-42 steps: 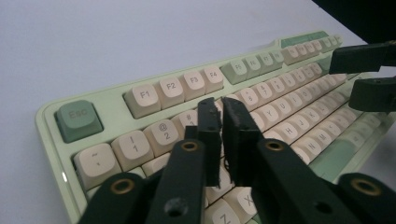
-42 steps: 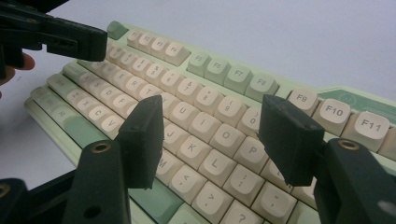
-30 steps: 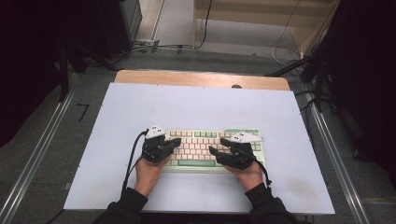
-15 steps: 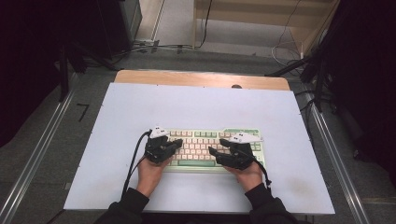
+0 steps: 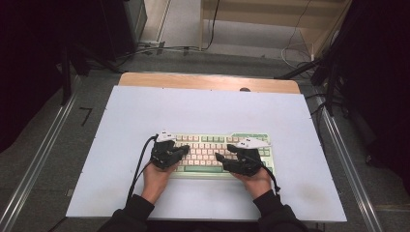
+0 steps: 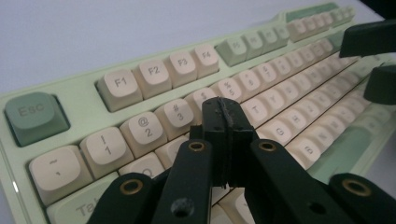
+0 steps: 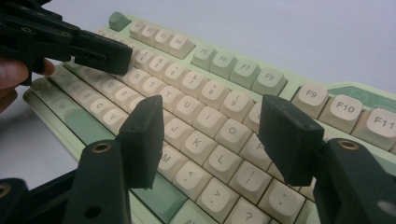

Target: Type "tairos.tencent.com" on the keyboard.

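A pale green keyboard (image 5: pixel 208 139) with cream and green keys lies near the front of the white table. My left gripper (image 5: pixel 185 149) hovers over its left half; in the left gripper view the keyboard (image 6: pixel 140 88) runs off to the right and my left gripper (image 6: pixel 225 108) has its two black jaws pressed together, tips above the number and upper letter keys, nothing between them. My right gripper (image 5: pixel 220 156) hangs over the right half of the keyboard (image 7: pixel 224 70). My right gripper (image 7: pixel 212 121) stands open above the J, K and L keys with only air between the jaws.
The white table top (image 5: pixel 203 108) has bare room beyond and beside the keyboard. A wooden strip (image 5: pixel 208 81) runs along its far edge. Metal rails (image 5: pixel 43 154) flank the table. Cables (image 5: pixel 145 48) lie on the floor behind.
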Demonstrator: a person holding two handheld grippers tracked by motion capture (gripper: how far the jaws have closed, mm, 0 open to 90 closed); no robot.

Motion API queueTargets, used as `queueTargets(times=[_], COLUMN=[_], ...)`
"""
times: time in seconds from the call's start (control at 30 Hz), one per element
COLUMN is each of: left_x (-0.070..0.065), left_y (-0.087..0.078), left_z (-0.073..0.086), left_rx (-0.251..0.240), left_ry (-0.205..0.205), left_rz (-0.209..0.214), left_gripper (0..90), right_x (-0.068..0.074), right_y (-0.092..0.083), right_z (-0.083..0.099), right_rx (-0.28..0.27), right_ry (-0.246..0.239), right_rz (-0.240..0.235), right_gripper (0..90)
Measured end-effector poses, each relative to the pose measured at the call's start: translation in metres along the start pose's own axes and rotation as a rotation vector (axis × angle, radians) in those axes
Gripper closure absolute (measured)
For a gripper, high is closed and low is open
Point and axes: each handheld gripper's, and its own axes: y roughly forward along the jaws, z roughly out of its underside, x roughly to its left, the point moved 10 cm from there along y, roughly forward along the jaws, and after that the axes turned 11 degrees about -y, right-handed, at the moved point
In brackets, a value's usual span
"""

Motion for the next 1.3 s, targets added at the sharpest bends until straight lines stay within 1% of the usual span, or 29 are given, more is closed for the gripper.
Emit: queueTargets(times=[0.03,0.07,0.13,0.17,0.2,0.27,0.37,0.6,0.83,0.93,1.1,1.2,1.3], left_x=[0.000,-0.001,-0.001,-0.001,0.000,0.001,0.003,0.007,0.009,0.010,0.011,0.011,0.013], left_y=[-0.002,-0.005,-0.011,-0.014,-0.017,-0.021,-0.025,-0.029,-0.029,-0.030,-0.030,-0.031,-0.032], left_z=[-0.002,-0.004,-0.009,-0.011,-0.012,-0.014,-0.016,-0.018,-0.017,-0.017,-0.016,-0.018,-0.019], left_rx=[-0.011,-0.024,-0.058,-0.075,-0.084,-0.098,-0.105,-0.117,-0.115,-0.120,-0.116,-0.128,-0.133], left_ry=[-0.002,-0.002,-0.001,-0.006,-0.002,-0.003,-0.013,-0.023,-0.023,-0.029,-0.033,-0.037,-0.032], left_rz=[0.004,0.010,0.007,0.006,0.001,-0.008,-0.011,-0.027,-0.042,-0.042,-0.044,-0.042,-0.050], left_gripper=[89.5,84.5,72.3,64.4,57.9,50.0,44.7,41.3,41.1,41.0,41.0,40.8,39.7], right_x=[0.000,0.000,-0.001,-0.001,-0.001,-0.001,0.000,0.001,0.003,0.004,0.006,0.007,0.010], right_y=[0.000,-0.001,-0.002,-0.002,-0.001,-0.001,0.000,0.000,0.000,0.000,0.001,0.002,0.004], right_z=[0.000,-0.001,-0.001,0.000,0.000,0.000,0.000,-0.001,-0.002,-0.001,-0.002,-0.002,-0.003], right_rx=[-0.002,-0.004,-0.005,-0.004,-0.003,-0.003,-0.003,-0.011,-0.014,-0.011,-0.013,-0.011,-0.014], right_ry=[0.000,0.003,0.005,0.006,0.007,0.005,0.001,-0.001,-0.007,-0.005,-0.015,-0.016,-0.017], right_rz=[0.000,0.000,0.002,0.002,0.003,0.003,0.001,-0.009,-0.014,-0.018,-0.023,-0.027,-0.029], right_gripper=[39.0,39.0,39.0,39.0,38.9,38.9,39.0,39.0,39.0,39.0,39.0,39.1,39.8])
